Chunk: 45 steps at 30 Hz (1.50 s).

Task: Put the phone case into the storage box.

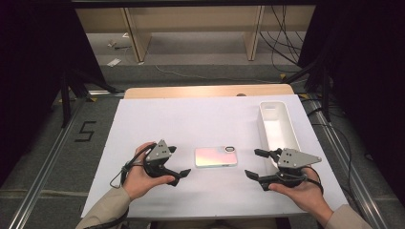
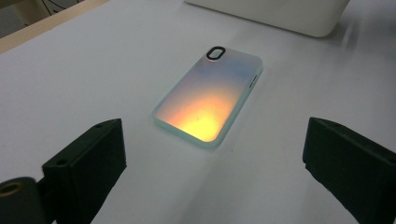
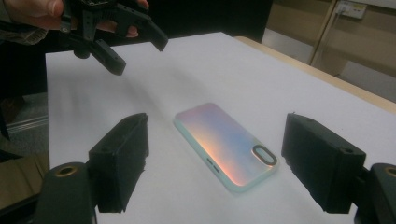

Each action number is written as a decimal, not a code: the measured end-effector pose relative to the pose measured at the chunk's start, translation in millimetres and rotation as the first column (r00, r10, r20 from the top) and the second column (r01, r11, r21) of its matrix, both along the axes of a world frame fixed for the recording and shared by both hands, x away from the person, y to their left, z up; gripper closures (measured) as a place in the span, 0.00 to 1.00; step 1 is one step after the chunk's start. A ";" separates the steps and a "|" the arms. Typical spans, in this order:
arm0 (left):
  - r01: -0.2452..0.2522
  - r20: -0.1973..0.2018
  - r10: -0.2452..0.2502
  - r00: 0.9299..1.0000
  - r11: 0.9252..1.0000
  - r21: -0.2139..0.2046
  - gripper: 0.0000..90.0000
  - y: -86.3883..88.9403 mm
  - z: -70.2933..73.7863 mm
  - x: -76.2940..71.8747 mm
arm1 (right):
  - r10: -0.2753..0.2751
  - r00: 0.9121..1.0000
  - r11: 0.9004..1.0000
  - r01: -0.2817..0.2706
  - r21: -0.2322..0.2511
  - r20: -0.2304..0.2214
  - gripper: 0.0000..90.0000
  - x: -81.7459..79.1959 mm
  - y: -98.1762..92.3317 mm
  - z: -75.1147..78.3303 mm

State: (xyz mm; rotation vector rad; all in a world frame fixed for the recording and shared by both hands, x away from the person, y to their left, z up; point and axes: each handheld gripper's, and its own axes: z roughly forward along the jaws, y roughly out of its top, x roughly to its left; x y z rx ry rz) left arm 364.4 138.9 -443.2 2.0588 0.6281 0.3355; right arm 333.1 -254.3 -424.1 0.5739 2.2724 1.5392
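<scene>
Both grippers, left [image 1: 177, 167] and right [image 1: 256, 163], hung open at nine and three o'clock of the phone case [image 1: 216, 156], approach underway; next, a flank grip.

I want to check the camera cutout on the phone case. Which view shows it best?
The left gripper view: the phone case lies close, and its black-ringed cutout is sharp and unblocked. The right gripper view shows the cutout too, slightly blurred. In the high view it is small.
</scene>
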 end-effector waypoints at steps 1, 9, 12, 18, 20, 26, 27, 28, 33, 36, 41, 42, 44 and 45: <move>0.001 0.000 -0.001 1.000 1.000 0.001 0.06 -0.1 -0.1 0.0 | 0.000 1.000 1.000 0.000 0.001 0.000 0.26 0.0 -0.1 0.0; 0.011 -0.017 -0.010 1.000 1.000 0.019 0.05 -4.4 -0.2 1.9 | 0.001 1.000 1.000 -0.001 0.001 0.002 0.26 -0.6 0.8 0.3; 0.032 -0.026 -0.030 0.999 0.998 0.056 0.04 -10.5 -0.9 5.9 | 0.002 1.000 1.000 -0.002 0.002 0.000 0.26 -0.1 1.6 0.3; 0.082 -0.052 -0.076 0.996 0.986 0.143 0.05 -31.2 -2.8 23.6 | 0.000 1.000 1.000 0.000 -0.001 0.006 0.26 0.1 2.7 0.9; 0.105 -0.070 -0.094 0.993 0.979 0.177 0.05 -40.9 -5.4 32.5 | 0.000 1.000 1.000 0.000 -0.001 0.007 0.26 0.0 2.8 1.3; 0.157 -0.084 -0.139 0.987 0.950 0.269 0.07 -63.4 -7.7 51.9 | 0.000 1.000 1.000 0.000 0.004 0.006 0.26 0.4 1.9 1.4; 0.166 -0.084 -0.148 0.985 0.945 0.282 0.06 -66.8 -8.0 54.7 | 0.000 1.000 1.000 0.000 0.005 0.007 0.26 0.4 1.9 1.5; 0.173 -0.086 -0.154 0.984 0.940 0.296 0.07 -70.1 -8.4 57.4 | 0.000 1.000 1.000 0.000 0.004 0.008 0.26 0.4 1.8 1.6; 0.205 -0.101 -0.181 0.978 0.917 0.341 0.07 -83.0 -12.6 68.8 | 0.003 1.000 1.000 -0.003 0.006 0.010 0.26 0.1 1.9 1.9; 0.225 -0.110 -0.198 0.974 0.909 0.351 0.07 -88.1 -16.3 72.9 | 0.003 1.000 1.000 -0.004 0.006 0.008 0.26 0.1 1.8 2.0; 0.220 -0.119 -0.192 0.974 0.926 0.307 0.13 -88.2 -16.3 79.3 | 0.003 1.000 1.000 -0.003 0.006 0.009 0.26 0.3 1.7 2.0; 0.216 -0.117 -0.189 0.975 0.930 0.299 0.15 -87.6 -15.6 80.3 | 0.003 1.000 1.000 -0.003 0.006 0.008 0.26 0.2 1.7 2.0; 0.204 -0.113 -0.178 0.977 0.935 0.289 0.17 -86.1 -14.1 83.0 | 0.003 1.000 1.000 -0.003 0.006 0.008 0.26 0.3 1.7 2.0; 0.199 -0.109 -0.174 0.979 0.936 0.289 0.18 -85.3 -13.3 84.4 | 0.003 1.000 1.000 -0.003 0.007 0.008 0.26 0.6 1.7 1.9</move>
